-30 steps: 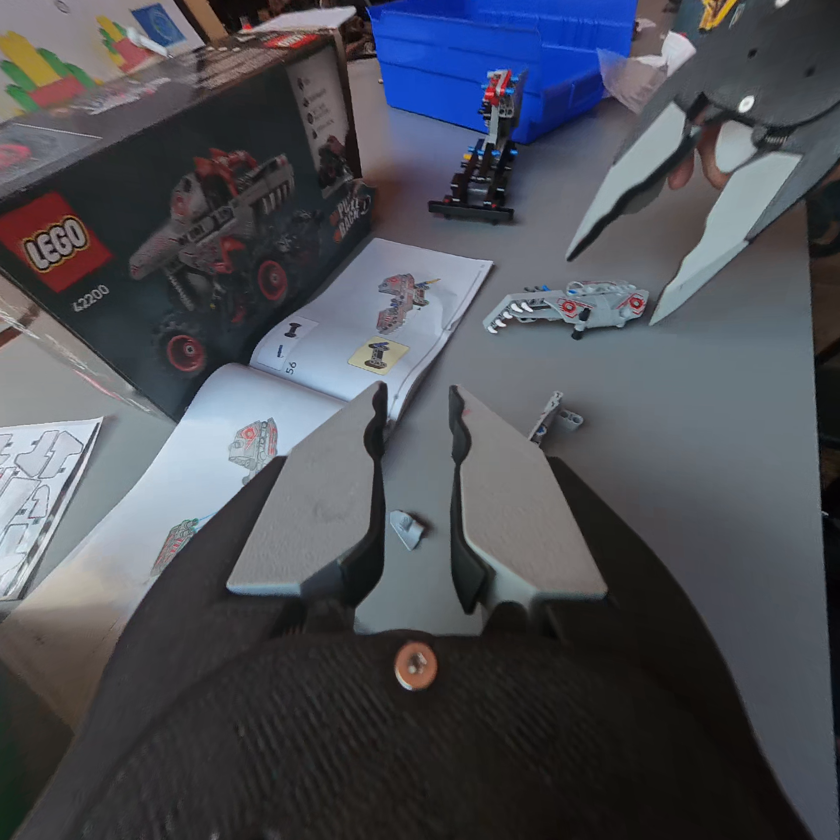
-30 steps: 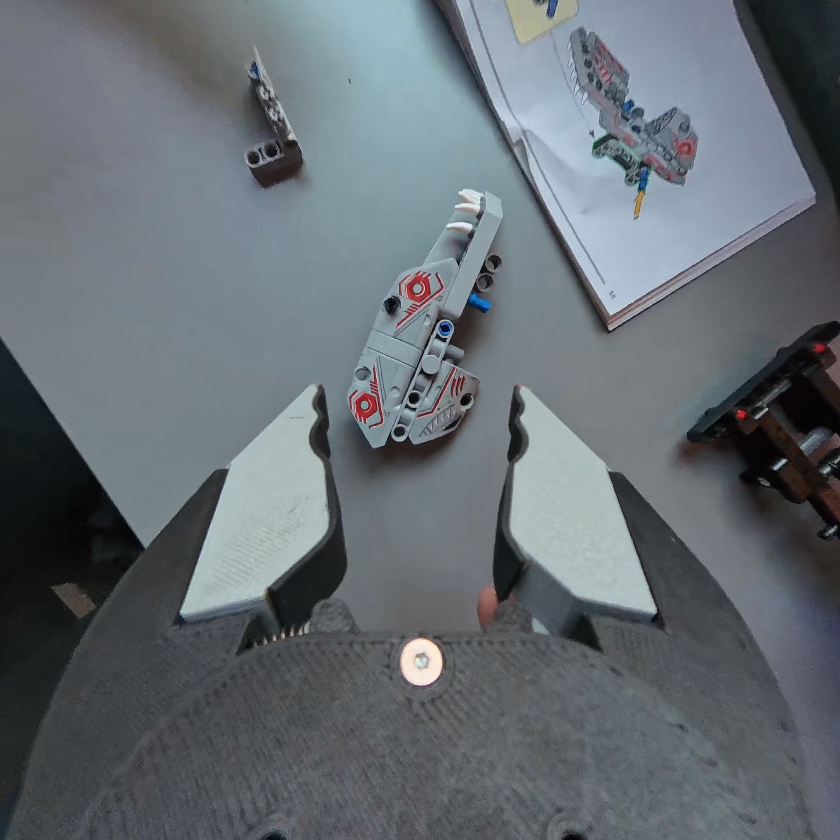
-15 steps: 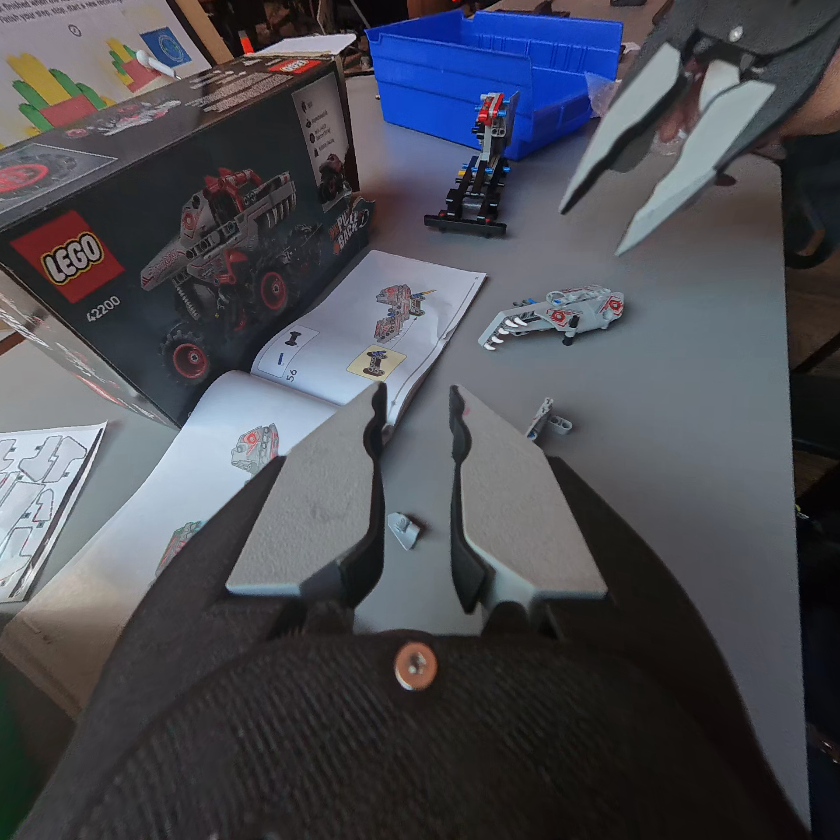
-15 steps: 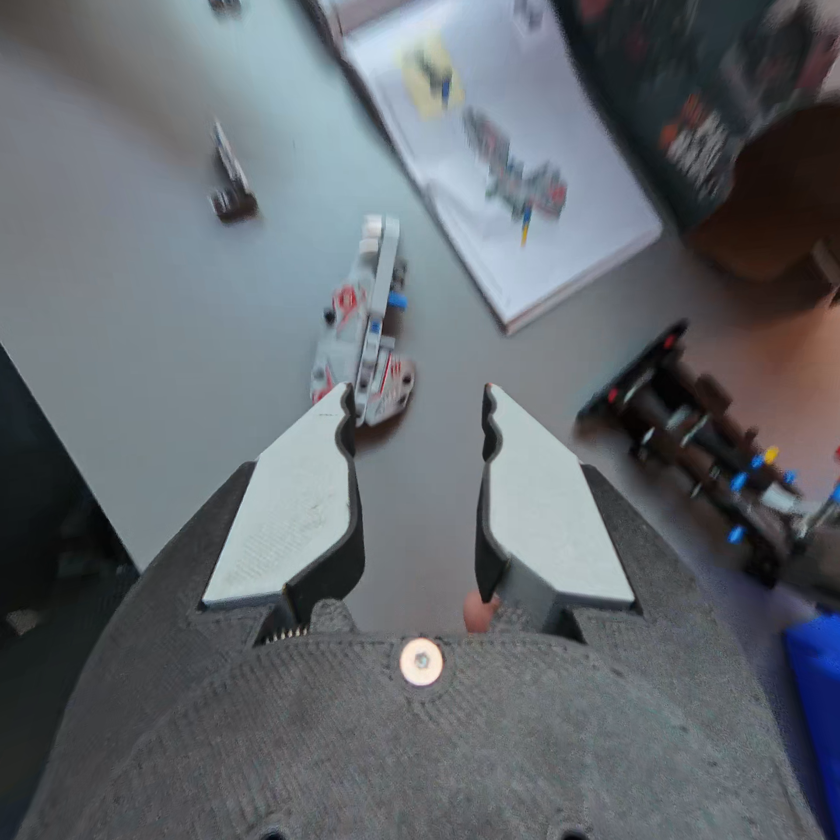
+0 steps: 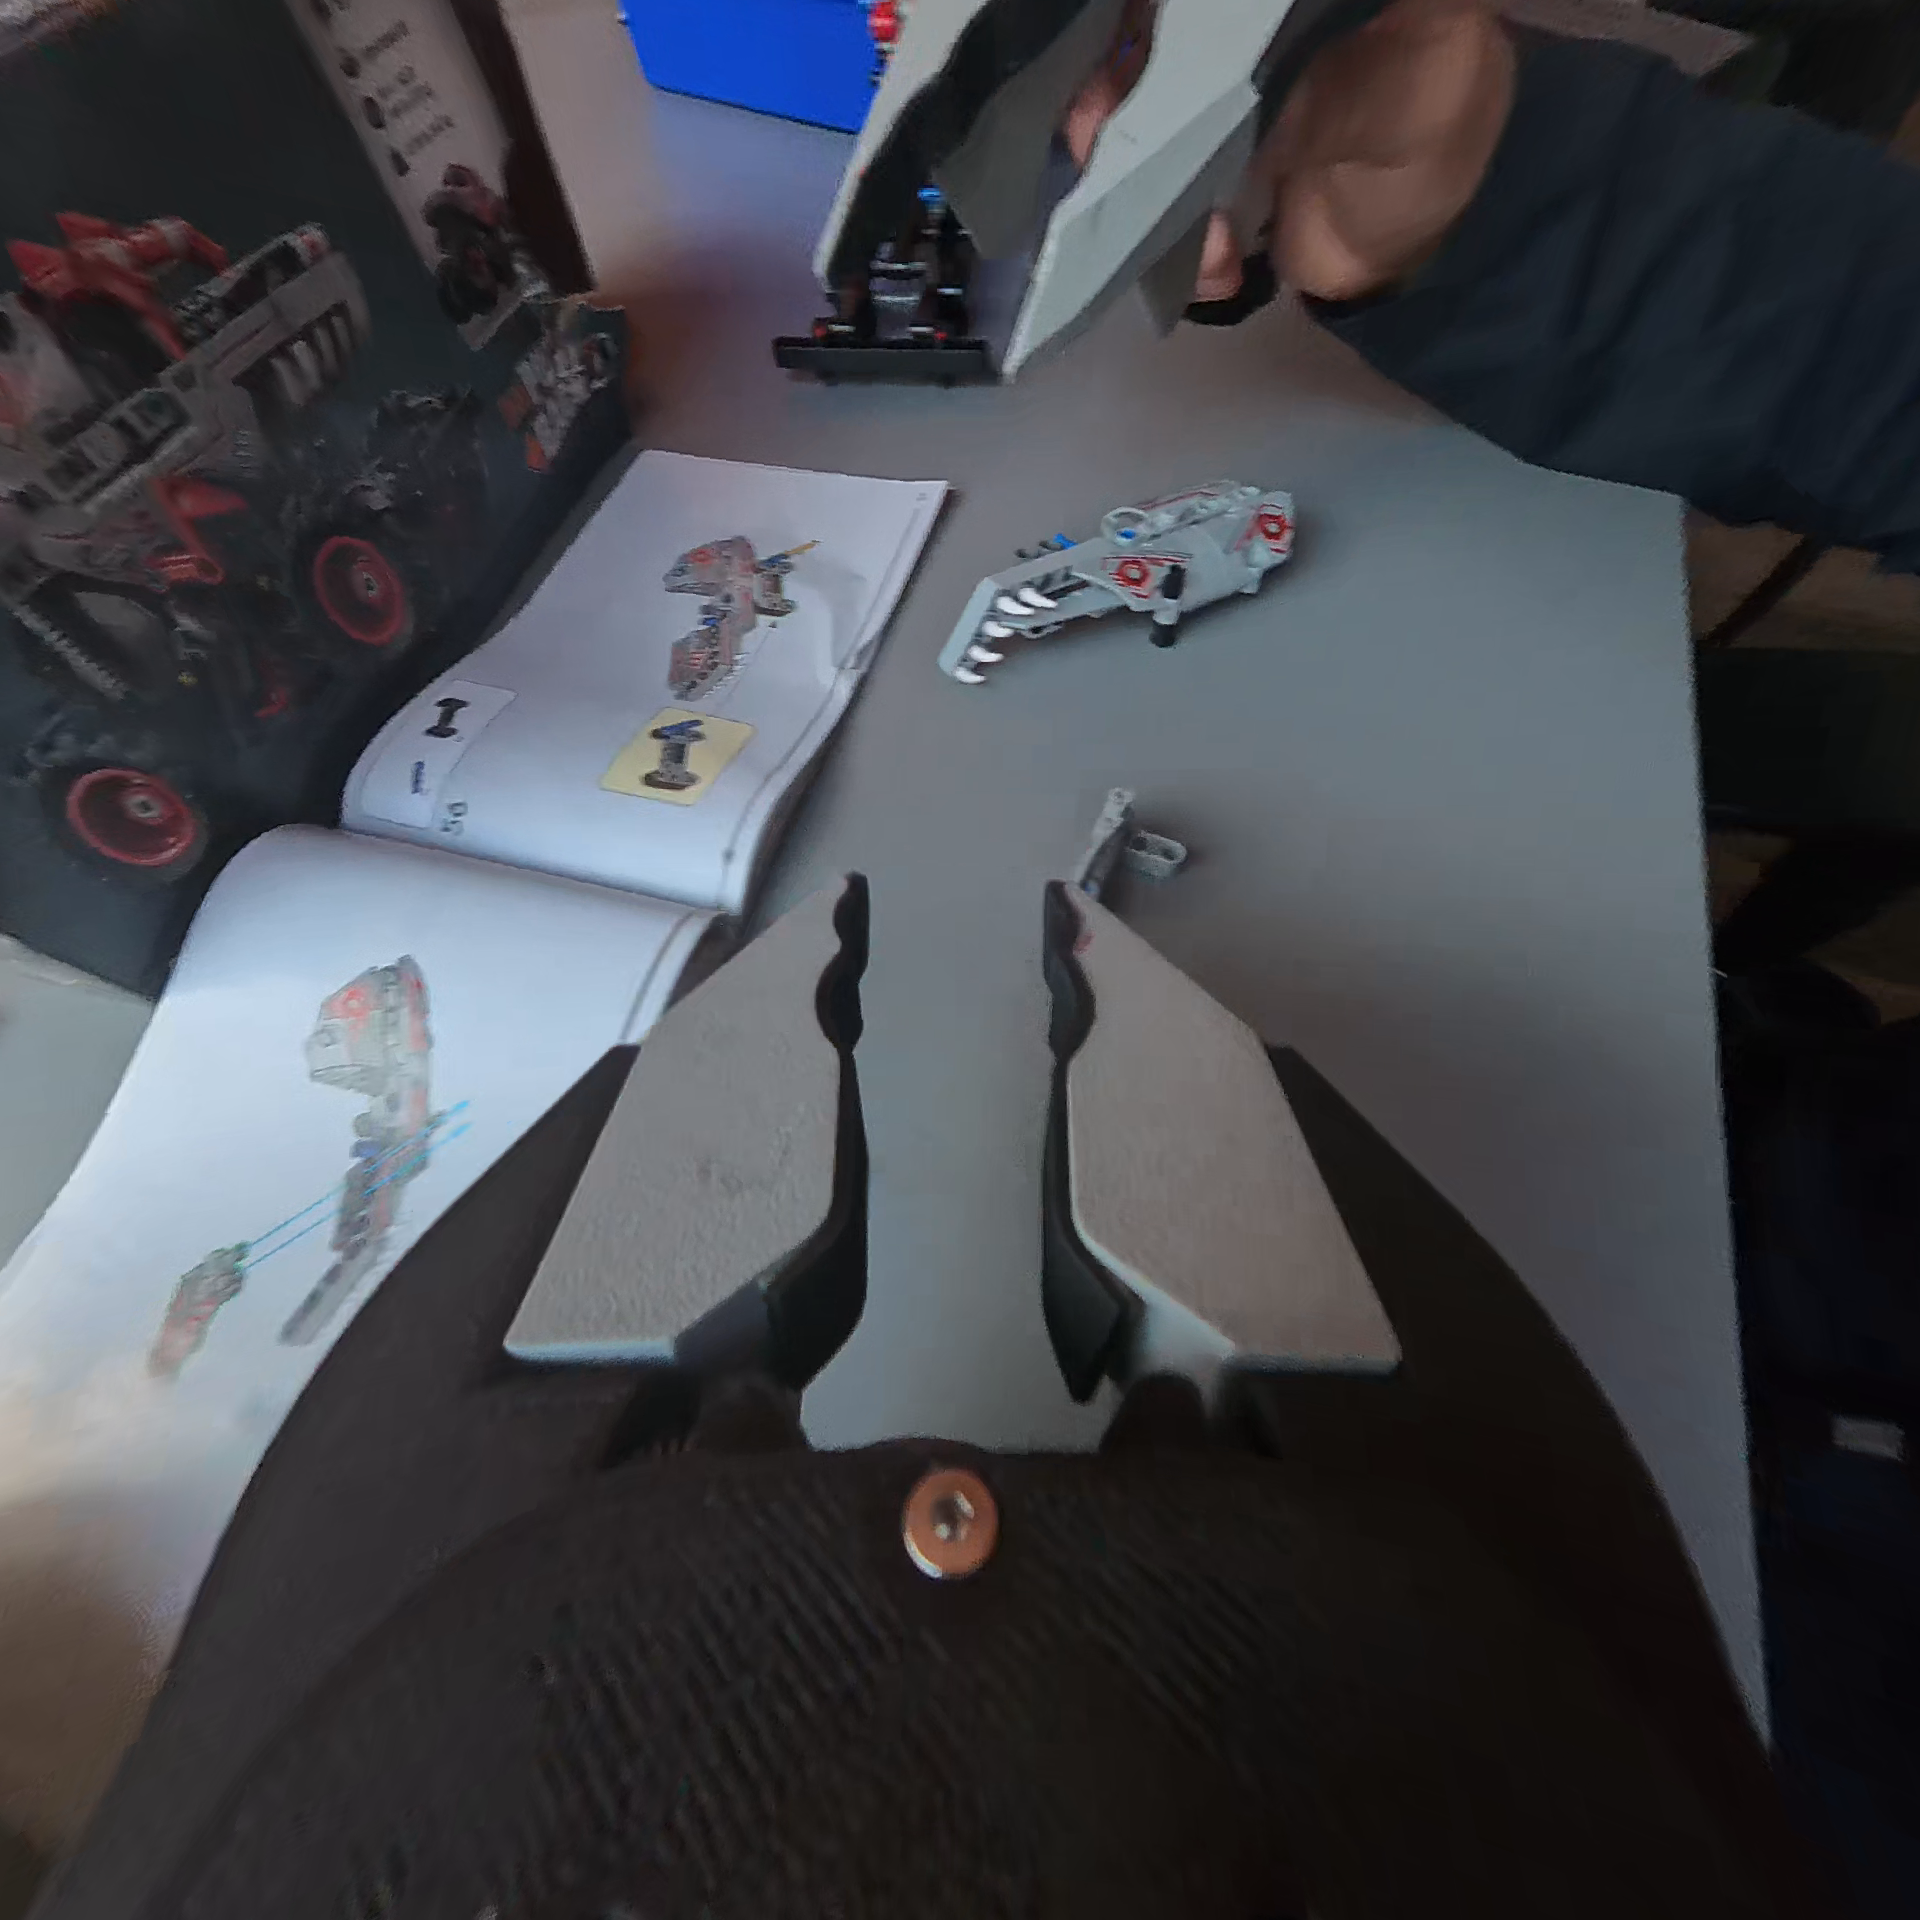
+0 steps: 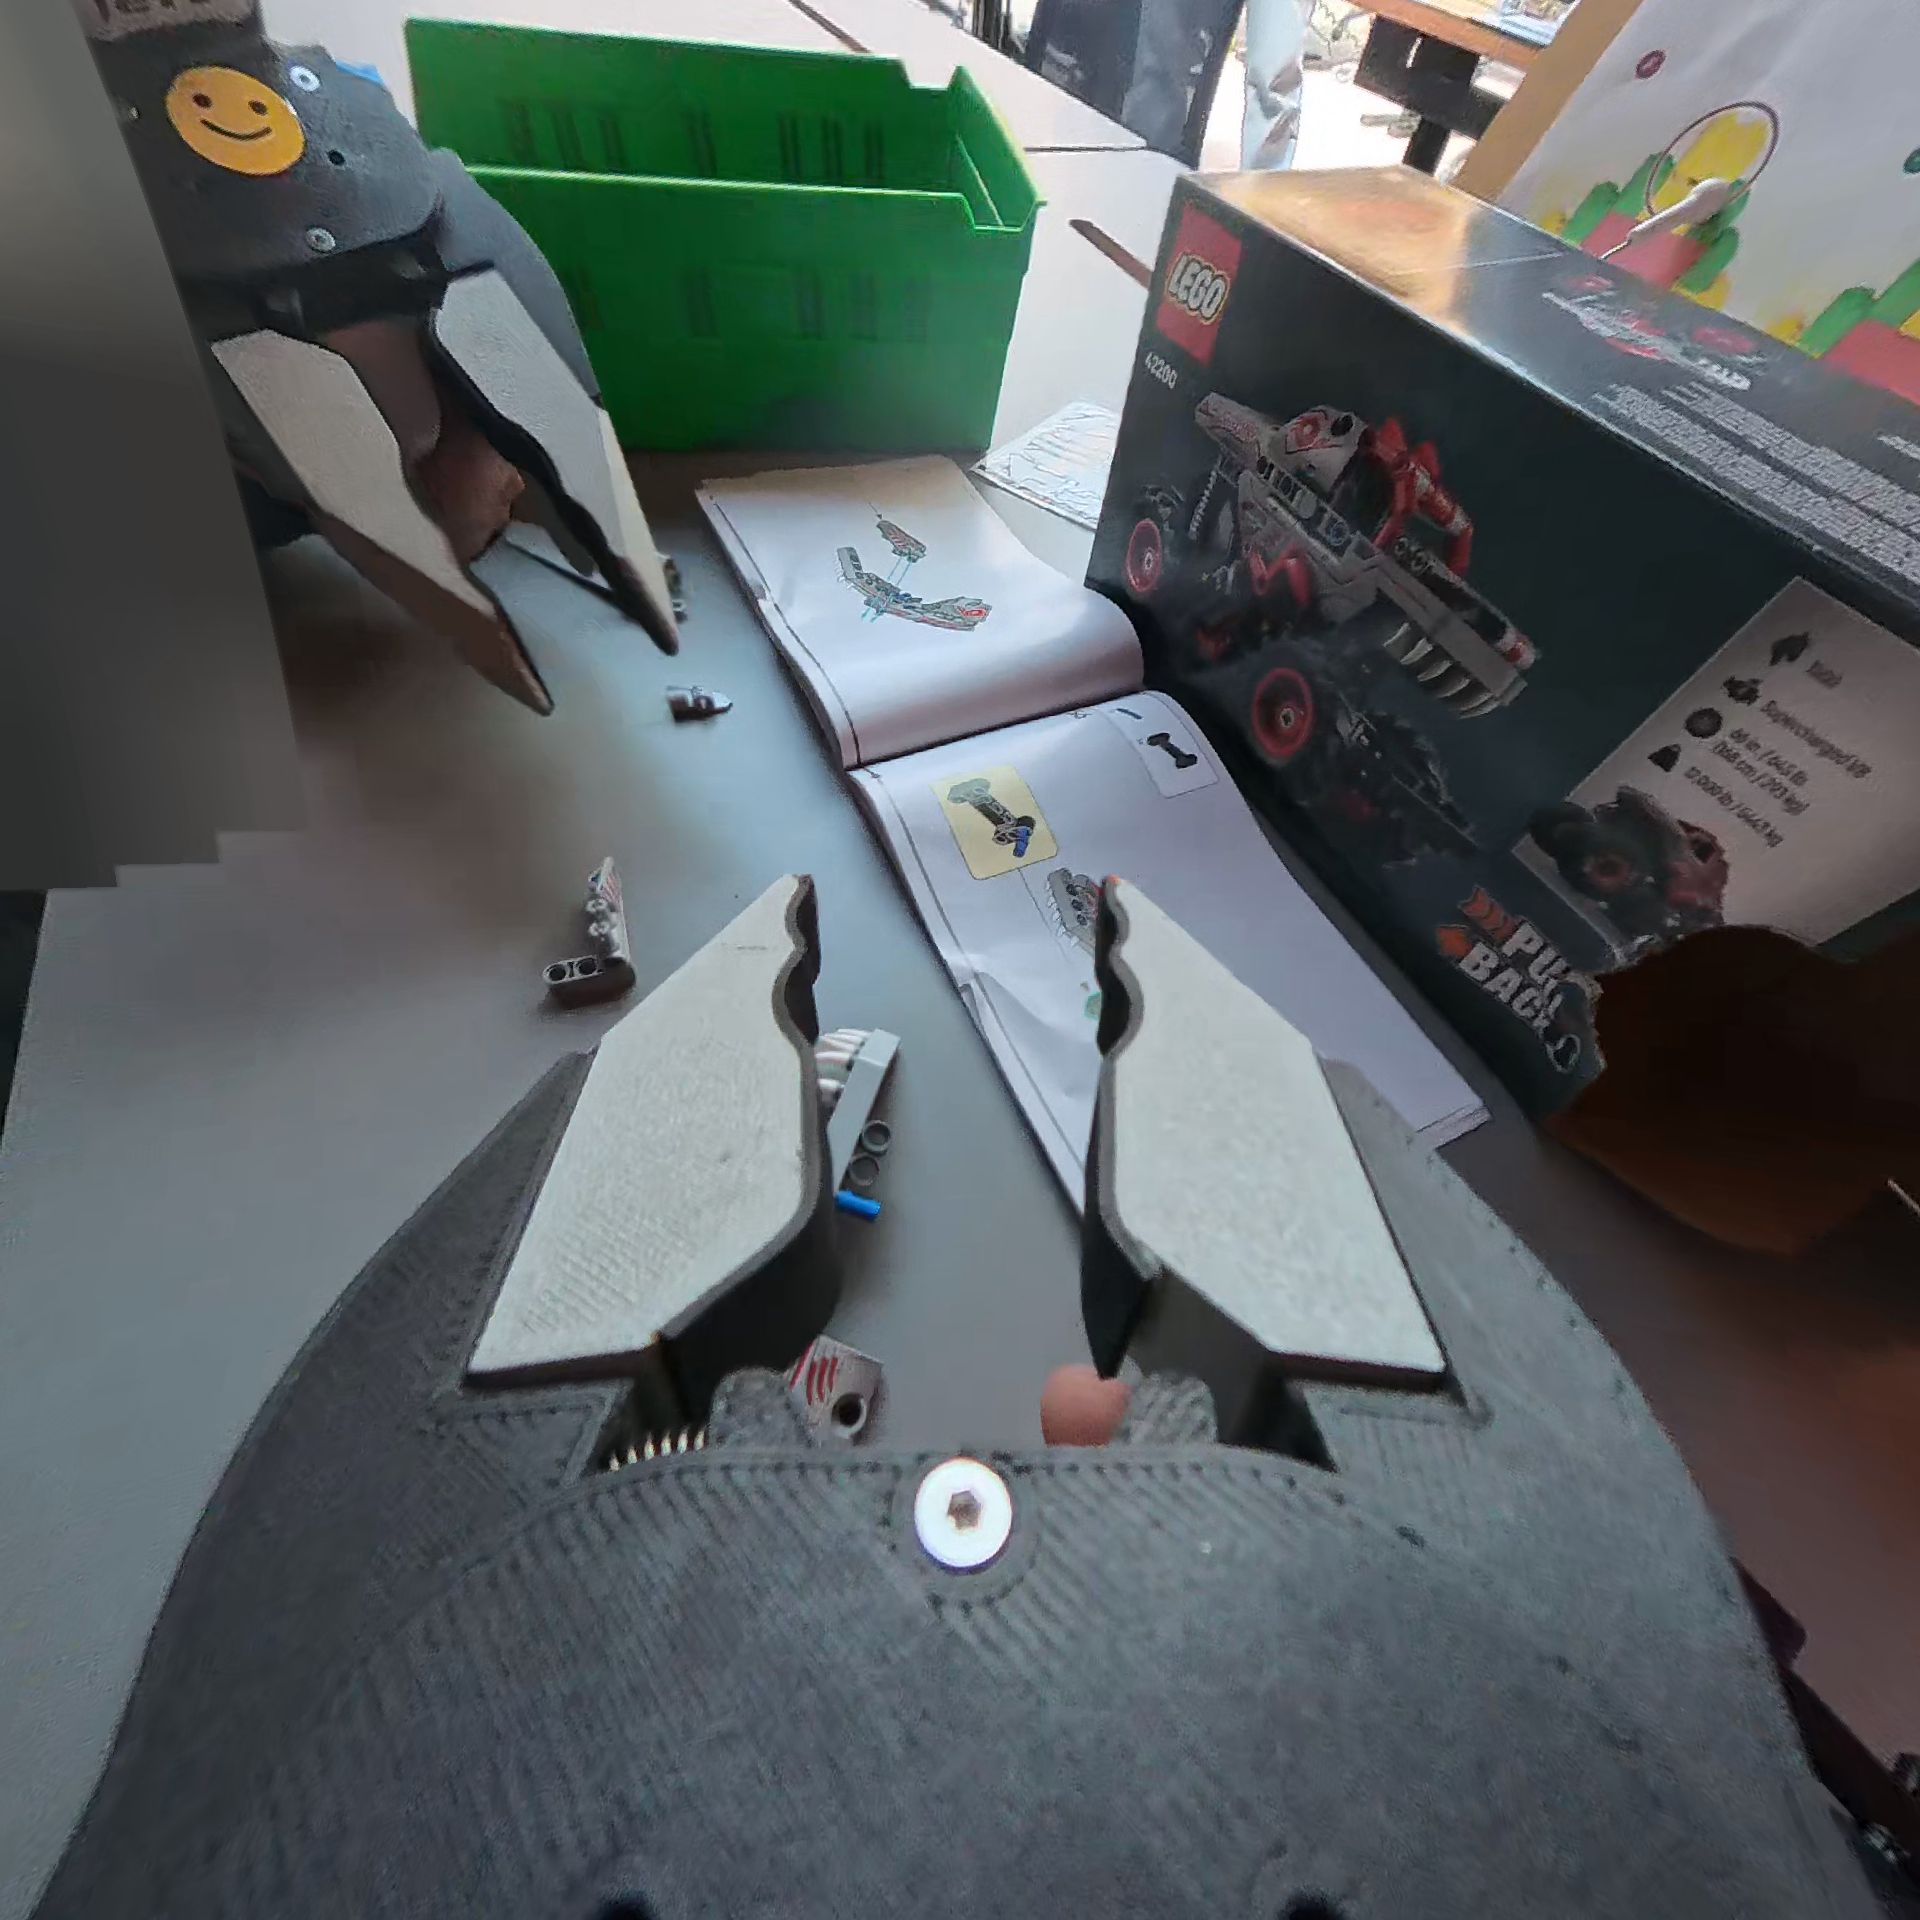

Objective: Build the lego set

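Note:
My left gripper [image 5: 954, 902] is open and empty, low over the grey table [image 5: 1403, 1039]. A grey and red toothed jaw assembly [image 5: 1132, 566] lies ahead of it to the right. A small grey beam piece [image 5: 1127, 852] lies just past my right fingertip. My right gripper [image 6: 954, 891] is open and empty; the jaw assembly [image 6: 868, 1091] lies under it, partly hidden by its left finger. In the left wrist view the right gripper [image 5: 914, 312] hangs in front of the black chassis [image 5: 883, 343]. A tiny grey piece [image 6: 696, 703] lies by the left gripper [image 6: 601, 673].
The open instruction booklet [image 5: 665, 675] lies left of centre, against the dark set box [image 5: 208, 416]. A green bin [image 6: 748, 260] and a sticker sheet [image 6: 1060, 457] stand beyond it. A blue bin [image 5: 748, 62] is at the far end. The table edge [image 5: 1704, 1039] runs along the right. The tips of one gripper are about 12 cm away from the tips of the other.
My right gripper has swung up from looking down at the jaw assembly to looking across the table. My left gripper has moved forward; the tiny piece between its fingers has dropped out of view.

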Motion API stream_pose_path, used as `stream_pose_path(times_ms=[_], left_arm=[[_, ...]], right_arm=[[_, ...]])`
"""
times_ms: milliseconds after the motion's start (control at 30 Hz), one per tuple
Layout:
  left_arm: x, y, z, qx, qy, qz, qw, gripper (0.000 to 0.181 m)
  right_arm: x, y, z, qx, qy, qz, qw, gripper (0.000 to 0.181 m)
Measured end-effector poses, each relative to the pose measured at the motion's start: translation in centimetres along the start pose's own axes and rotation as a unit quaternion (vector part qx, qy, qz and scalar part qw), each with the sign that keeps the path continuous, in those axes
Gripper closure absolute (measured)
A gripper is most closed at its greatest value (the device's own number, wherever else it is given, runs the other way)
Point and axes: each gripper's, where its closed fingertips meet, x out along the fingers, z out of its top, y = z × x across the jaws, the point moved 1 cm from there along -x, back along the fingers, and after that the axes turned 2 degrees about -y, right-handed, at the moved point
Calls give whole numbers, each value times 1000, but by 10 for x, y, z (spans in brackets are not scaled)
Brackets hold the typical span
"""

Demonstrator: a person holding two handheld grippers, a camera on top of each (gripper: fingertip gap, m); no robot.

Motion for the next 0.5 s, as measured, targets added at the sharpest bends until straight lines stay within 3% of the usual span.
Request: stream_pose_path(times_ms=[200, 400, 500], left_arm=[[-8, -30, -10, 83, -12, -6, 996, 152], [-33, -61, -7, 108, -91, -88, 986, 153], [-64, -89, -10, 148, -150, -170, 963, 156]], right_arm=[[1, -3, -9, -30, 16, -8, 999, 132], [8, -9, -23, -96, 42, -47, 993, 133], [7, -12, -22, -86, 27, -51, 995, 134]])
